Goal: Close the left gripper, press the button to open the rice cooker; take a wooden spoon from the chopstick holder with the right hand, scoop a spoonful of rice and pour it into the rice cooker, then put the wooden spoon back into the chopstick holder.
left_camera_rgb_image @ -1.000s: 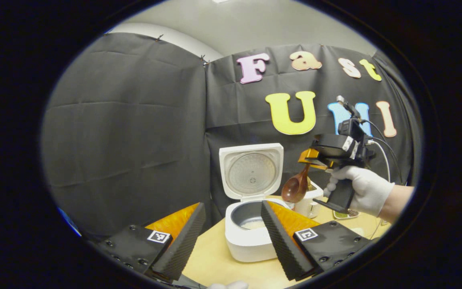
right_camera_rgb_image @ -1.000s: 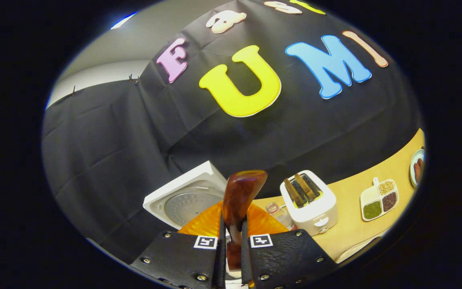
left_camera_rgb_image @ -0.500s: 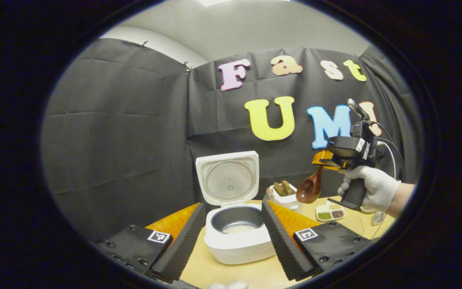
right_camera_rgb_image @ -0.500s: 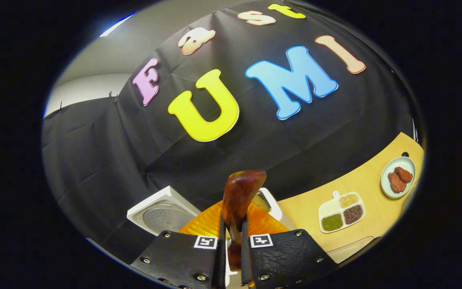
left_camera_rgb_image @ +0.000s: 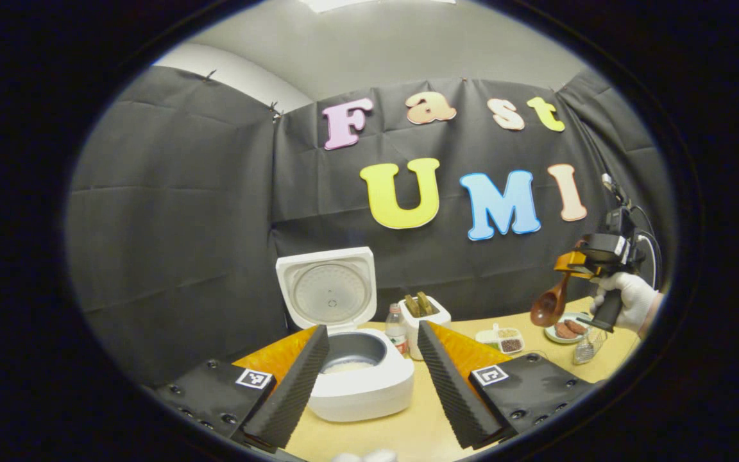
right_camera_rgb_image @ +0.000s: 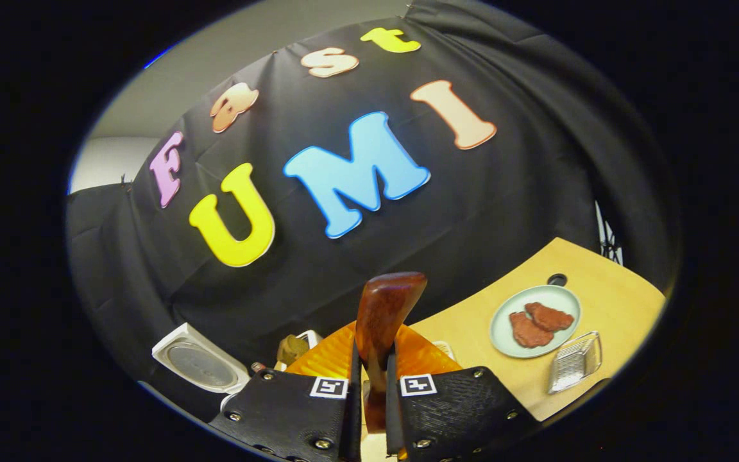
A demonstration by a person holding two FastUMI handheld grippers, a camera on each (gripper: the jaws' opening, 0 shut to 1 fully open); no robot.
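Right tool (right_camera_rgb_image: 369, 391) is clamped on the wooden spoon (right_camera_rgb_image: 382, 321), handle squeezed between both fingers, bowl sticking out ahead. In the left gripper view the gloved hand (left_camera_rgb_image: 629, 301) holds it above the desk (left_camera_rgb_image: 408, 430), spoon bowl hanging down. Left tool (left_camera_rgb_image: 369, 378) is spread, gripping nothing; the rice cooker (left_camera_rgb_image: 360, 385) sits just ahead between its fingers, lid up, rice inside. Plate (right_camera_rgb_image: 504, 333) and wire basket (right_camera_rgb_image: 575, 362) lie ahead-right of the right tool.

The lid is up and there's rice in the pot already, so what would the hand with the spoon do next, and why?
Probably lower the dark wooden spoon, clamped in the right gripper, toward the small wire-mesh holder beside the pale plate. The white rice cooker already holds rice.
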